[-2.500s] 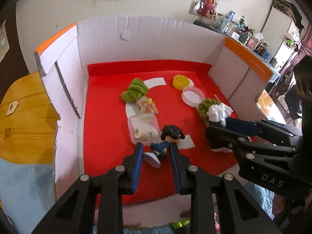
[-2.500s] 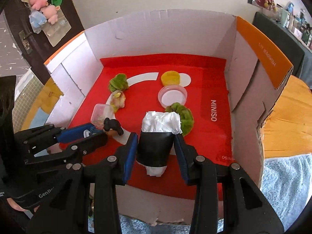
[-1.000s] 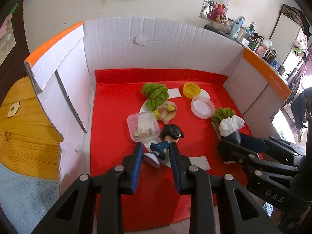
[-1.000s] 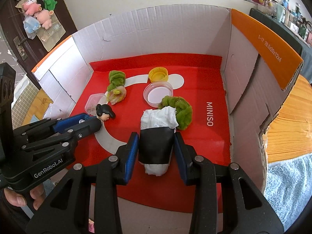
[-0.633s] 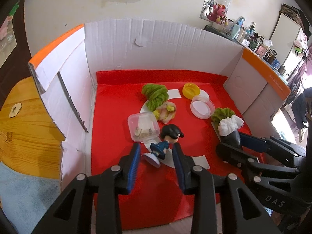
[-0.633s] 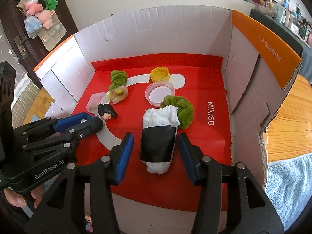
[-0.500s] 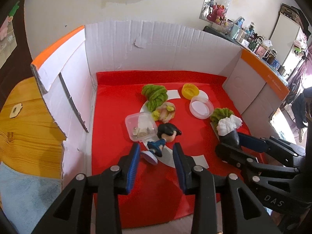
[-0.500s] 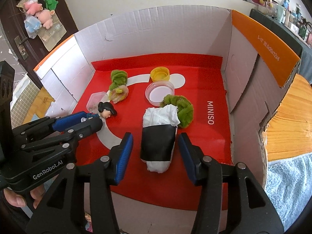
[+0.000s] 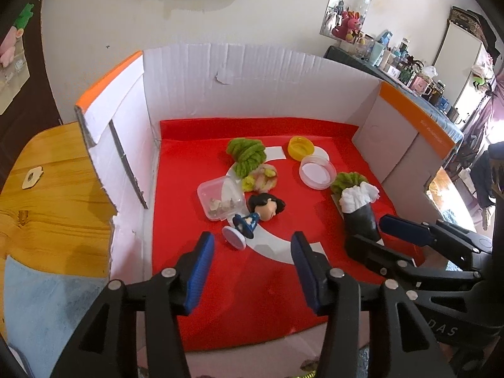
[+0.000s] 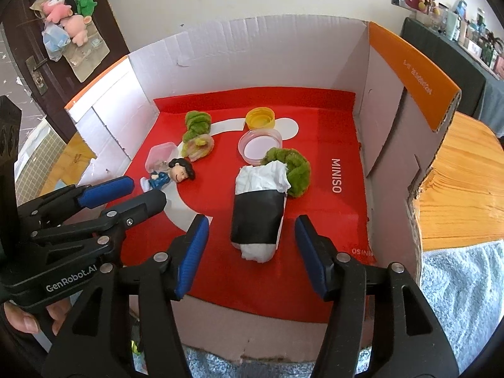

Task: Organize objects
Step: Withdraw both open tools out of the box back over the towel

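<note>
A: What is the left gripper (image 9: 252, 245) doing?

B: Its jaws have just been opening; they are standing apart, gripping nothing. The doll (image 9: 256, 212) is lying on its side on the red mat (image 9: 252, 299) just ahead of them, touching the clear plastic box (image 9: 219, 200).

A: And the right gripper (image 10: 252, 230)?

B: Likewise opening and released. The black-wrapped roll (image 10: 256, 217) is lying between its fingers, untouched, resting against a green fuzzy ring (image 10: 296, 170) inside the cardboard box (image 10: 252, 53).
</note>
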A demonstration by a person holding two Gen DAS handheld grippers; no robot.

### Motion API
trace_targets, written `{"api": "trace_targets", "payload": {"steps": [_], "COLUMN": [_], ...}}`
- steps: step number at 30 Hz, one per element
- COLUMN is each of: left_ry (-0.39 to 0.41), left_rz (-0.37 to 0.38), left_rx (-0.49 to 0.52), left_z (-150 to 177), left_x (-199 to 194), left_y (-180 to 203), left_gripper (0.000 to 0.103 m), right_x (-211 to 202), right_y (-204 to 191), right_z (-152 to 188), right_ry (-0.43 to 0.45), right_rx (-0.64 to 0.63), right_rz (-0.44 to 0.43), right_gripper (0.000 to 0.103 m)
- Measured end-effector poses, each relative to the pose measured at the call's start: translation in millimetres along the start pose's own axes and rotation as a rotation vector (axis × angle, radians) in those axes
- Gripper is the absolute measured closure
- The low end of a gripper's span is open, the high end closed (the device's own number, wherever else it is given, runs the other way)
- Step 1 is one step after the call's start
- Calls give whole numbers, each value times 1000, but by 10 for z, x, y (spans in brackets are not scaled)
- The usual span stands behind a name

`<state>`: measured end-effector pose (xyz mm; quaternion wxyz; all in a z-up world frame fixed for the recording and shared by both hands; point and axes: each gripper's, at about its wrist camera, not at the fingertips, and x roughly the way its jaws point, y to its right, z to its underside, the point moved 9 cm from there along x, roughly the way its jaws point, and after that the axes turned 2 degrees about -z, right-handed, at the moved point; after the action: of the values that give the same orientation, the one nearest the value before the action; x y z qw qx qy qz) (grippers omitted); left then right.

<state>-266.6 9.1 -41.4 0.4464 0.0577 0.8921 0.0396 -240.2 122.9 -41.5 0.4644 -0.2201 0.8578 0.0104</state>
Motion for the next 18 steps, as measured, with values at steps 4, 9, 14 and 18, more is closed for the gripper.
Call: {"api": "trace_targets", "payload": {"steps": [4,9,14,18], "left_ry": [2,6,24,34], "left_rz": [1,4,-3,-3], "left_rx": [3,7,5,2], "left_z": [23,53,63,72], "left_x": [-28,-72,-152,-211], "left_y": [10,43,47,47], "left_gripper": [50,50,43,39], "right_x": [-50,-115,-180,-243], "right_y": [-38,-61,-72,-70], "right_z": [17,24,35,44], "right_ry": [9,23,32,42], "right_rx": [-6,-9,-15,-18], "right_rz": [-2,-2,4,14], "right_gripper": [41,39,37,32]}}
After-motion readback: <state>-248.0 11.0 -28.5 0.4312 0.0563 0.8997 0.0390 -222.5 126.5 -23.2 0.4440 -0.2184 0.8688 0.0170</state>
